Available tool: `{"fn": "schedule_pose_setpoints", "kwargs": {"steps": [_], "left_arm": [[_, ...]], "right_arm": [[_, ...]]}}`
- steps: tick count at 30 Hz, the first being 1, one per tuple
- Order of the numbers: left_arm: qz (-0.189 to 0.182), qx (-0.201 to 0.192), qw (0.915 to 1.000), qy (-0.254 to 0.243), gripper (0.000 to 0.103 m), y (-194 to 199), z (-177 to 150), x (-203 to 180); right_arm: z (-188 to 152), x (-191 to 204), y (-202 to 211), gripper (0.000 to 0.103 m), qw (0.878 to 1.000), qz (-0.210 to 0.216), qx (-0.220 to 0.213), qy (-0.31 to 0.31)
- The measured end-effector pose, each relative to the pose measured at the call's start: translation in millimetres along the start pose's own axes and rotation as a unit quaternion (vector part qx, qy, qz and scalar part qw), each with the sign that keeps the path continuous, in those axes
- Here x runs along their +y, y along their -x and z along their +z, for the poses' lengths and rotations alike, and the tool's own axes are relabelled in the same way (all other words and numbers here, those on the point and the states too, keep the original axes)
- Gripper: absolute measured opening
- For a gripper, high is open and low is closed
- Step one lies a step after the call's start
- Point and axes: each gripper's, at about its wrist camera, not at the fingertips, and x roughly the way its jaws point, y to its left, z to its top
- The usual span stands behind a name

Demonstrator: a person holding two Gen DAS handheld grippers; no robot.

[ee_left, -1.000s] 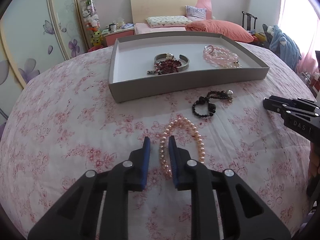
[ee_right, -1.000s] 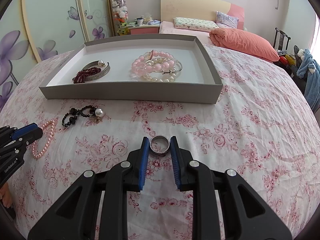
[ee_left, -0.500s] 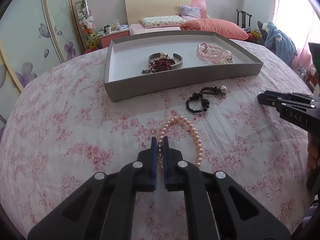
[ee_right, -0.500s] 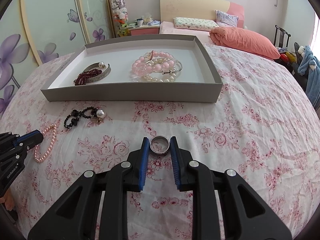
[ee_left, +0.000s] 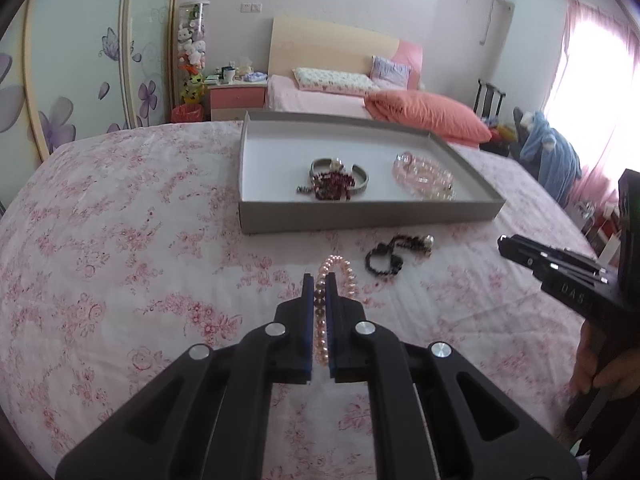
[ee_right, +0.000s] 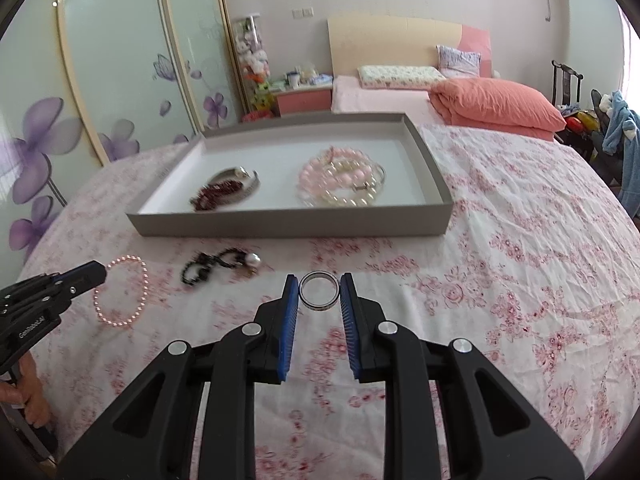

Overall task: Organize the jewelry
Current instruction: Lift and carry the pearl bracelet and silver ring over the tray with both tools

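Roughly halfway. Already in the grey tray, upper middle of frame: silver cuff, dark red beads, pink bead bracelets. Left gripper clamped on the pink pearl bracelet; right gripper pinching the silver ring. Black bead bracelet waiting on the bedspread, below the tray.

A tray (two bracelet heaps inside) lies on the bedspread, a beaded string before it.

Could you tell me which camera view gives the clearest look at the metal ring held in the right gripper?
The right wrist view: the metal ring sits close and unobstructed, clamped in the right gripper. The left wrist view shows only that gripper's body from the side; the ring itself is hidden.
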Motion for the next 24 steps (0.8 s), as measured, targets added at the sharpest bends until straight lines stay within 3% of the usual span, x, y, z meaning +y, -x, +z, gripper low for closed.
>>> {"fn": "schedule_pose_setpoints", "kwargs": {"steps": [15, 24], "left_arm": [[0.015, -0.058, 0.9981, 0.012, 0.006, 28.2, -0.8, -6.8], [0.035, -0.119, 0.9922, -0.013, 0.006, 55.0, 11.1, -24.5]], "right_arm": [[2.2, 23.8, 34.4, 0.023, 0.996, -0.001, -0.086, 0.02], [9.2, 34.3, 66.5, 0.023, 0.984, -0.016, -0.175, 0.035]]}}
